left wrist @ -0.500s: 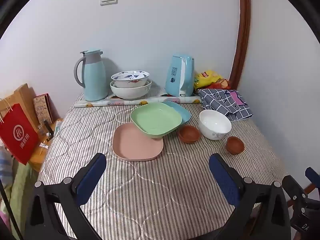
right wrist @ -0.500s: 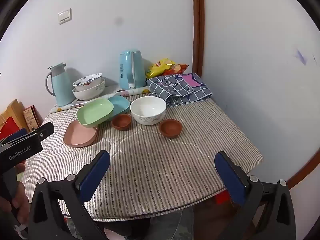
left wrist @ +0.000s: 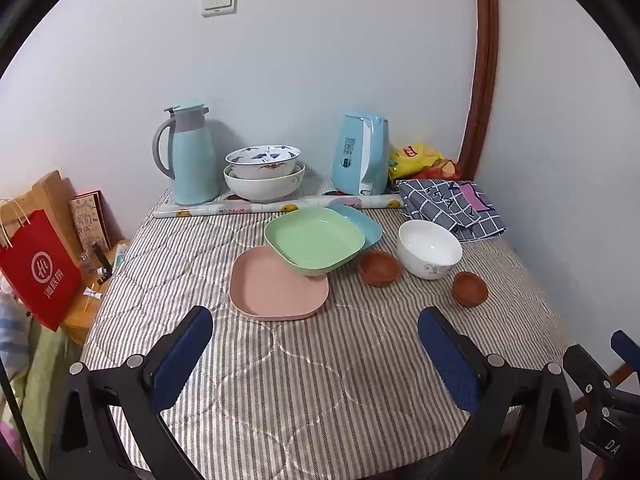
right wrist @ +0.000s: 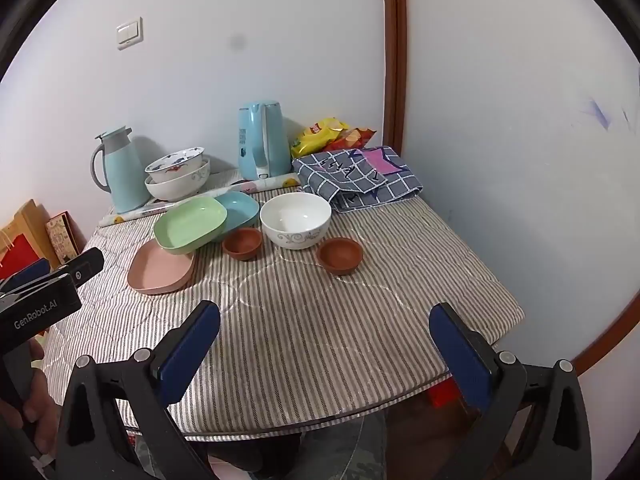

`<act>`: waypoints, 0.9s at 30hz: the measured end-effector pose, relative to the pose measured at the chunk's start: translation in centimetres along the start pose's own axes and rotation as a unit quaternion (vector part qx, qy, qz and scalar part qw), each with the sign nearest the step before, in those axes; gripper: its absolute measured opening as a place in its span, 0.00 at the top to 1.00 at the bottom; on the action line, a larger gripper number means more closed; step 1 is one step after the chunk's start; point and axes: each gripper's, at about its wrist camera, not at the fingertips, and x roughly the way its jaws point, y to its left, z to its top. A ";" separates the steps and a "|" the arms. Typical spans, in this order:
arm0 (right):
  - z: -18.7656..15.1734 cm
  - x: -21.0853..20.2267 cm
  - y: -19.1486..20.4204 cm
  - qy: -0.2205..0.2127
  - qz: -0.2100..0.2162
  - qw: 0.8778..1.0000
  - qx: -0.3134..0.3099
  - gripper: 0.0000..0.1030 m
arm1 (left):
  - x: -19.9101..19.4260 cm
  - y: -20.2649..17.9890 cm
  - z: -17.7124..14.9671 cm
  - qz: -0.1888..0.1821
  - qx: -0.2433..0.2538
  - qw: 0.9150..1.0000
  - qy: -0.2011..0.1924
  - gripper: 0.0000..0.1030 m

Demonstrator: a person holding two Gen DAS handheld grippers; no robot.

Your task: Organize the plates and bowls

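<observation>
So, both tools, left tool (left wrist: 314,354) & right tool (right wrist: 324,346), gape wide w/ nothing held above the worktop (left wrist: 304,392), where the green plate (left wrist: 316,242) leans on pink & blue ones: prob. light, stiff, slick, so pinch its rim.

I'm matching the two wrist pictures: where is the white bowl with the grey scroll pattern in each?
Left wrist view: white bowl sits right of centre, between two brown bowls.
Right wrist view: white bowl sits at centre, above the gap between the fingers.
Shared landmark: the blue electric kettle at the wall behind it.
</observation>
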 end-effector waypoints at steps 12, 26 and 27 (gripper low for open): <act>0.1 -0.4 -0.1 -0.001 0.000 1.000 0.001 0.00 | -0.4 0.3 -0.2 -0.002 -0.002 1.000 -0.003 0.00; 0.0 -0.7 0.3 -0.001 -0.001 1.000 -0.002 0.00 | -0.6 0.6 -0.3 0.000 -0.006 1.000 -0.005 0.00; 0.1 -0.7 0.2 -0.001 0.000 1.000 -0.002 0.00 | -0.6 0.6 -0.3 0.000 -0.006 1.000 -0.005 0.00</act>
